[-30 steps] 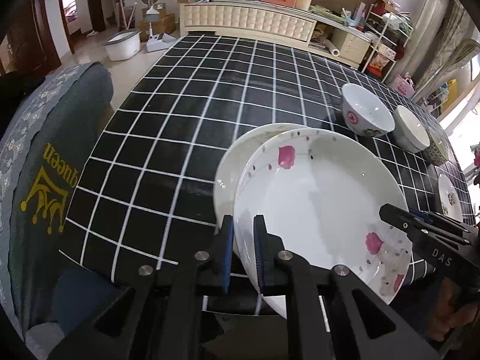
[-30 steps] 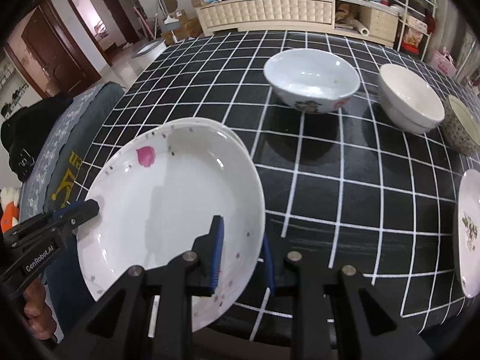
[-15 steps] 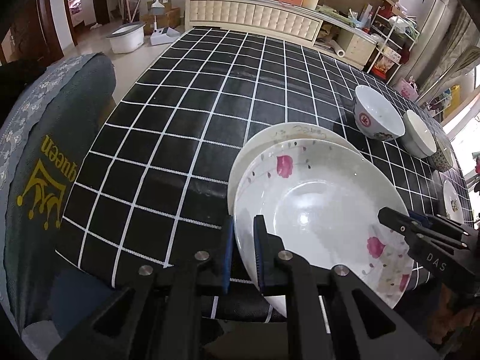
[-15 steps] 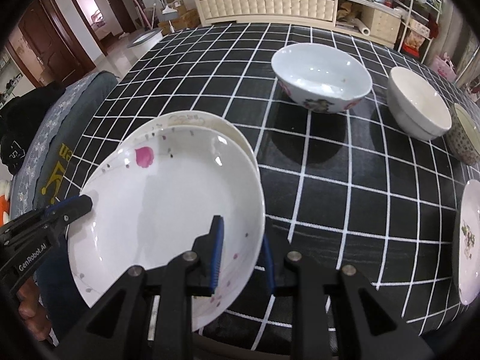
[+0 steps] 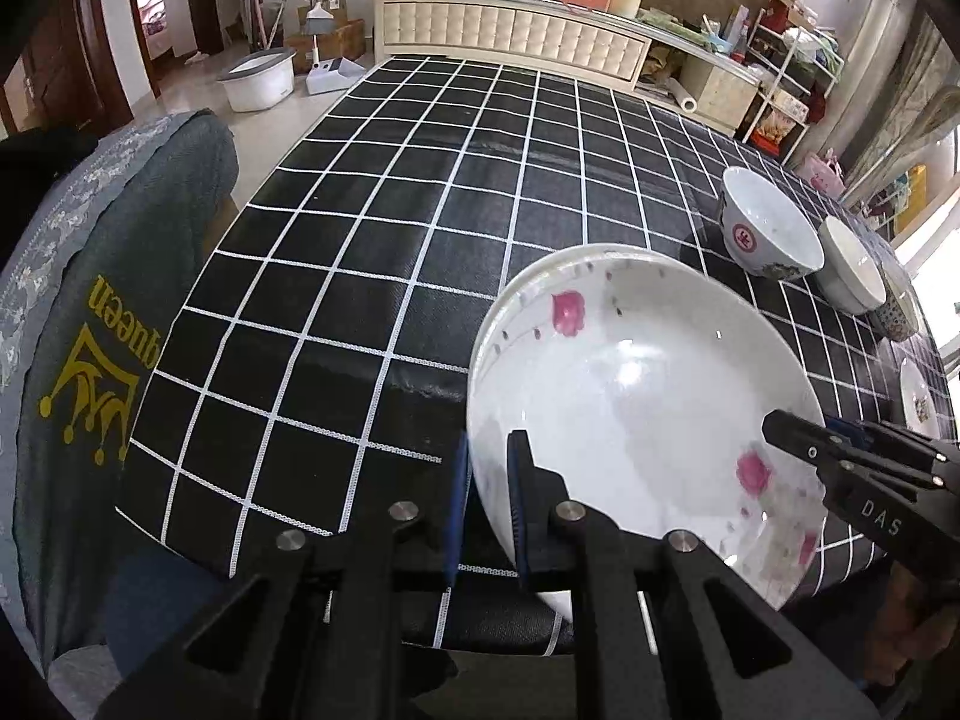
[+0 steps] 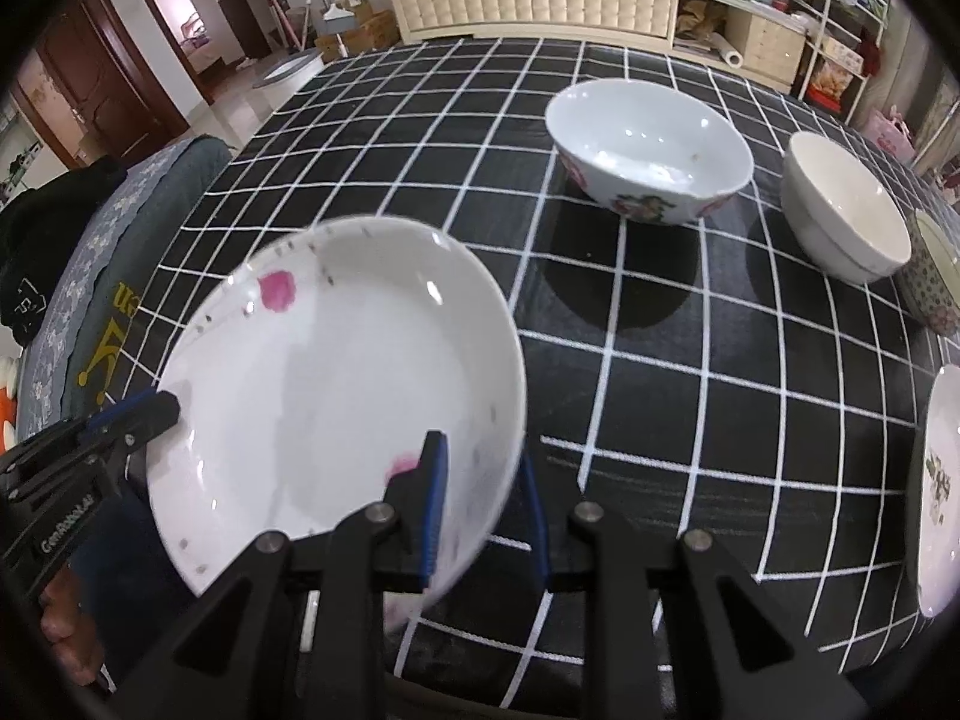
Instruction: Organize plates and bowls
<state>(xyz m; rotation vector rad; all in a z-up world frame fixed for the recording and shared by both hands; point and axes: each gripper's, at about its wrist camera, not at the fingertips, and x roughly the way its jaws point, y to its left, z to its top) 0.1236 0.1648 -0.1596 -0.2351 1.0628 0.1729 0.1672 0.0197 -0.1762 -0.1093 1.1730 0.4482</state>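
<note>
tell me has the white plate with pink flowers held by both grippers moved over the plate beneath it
Yes. The white flowered plate has slid further over the lower white plate; only a thin far-rim sliver now shows, against the checked tablecloth.

The lower plate (image 5: 540, 267) shows only a thin rim behind the flowered plate (image 5: 636, 408). Past the flowered plate, the patterned bowl (image 6: 936, 282) and small plate (image 6: 942, 492) are cut off at the right edge. The flowered plate's near rim is blurred.

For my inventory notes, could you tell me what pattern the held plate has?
White plate with pink flowers and small grey leaf specks, clearest in the left wrist view.
</note>
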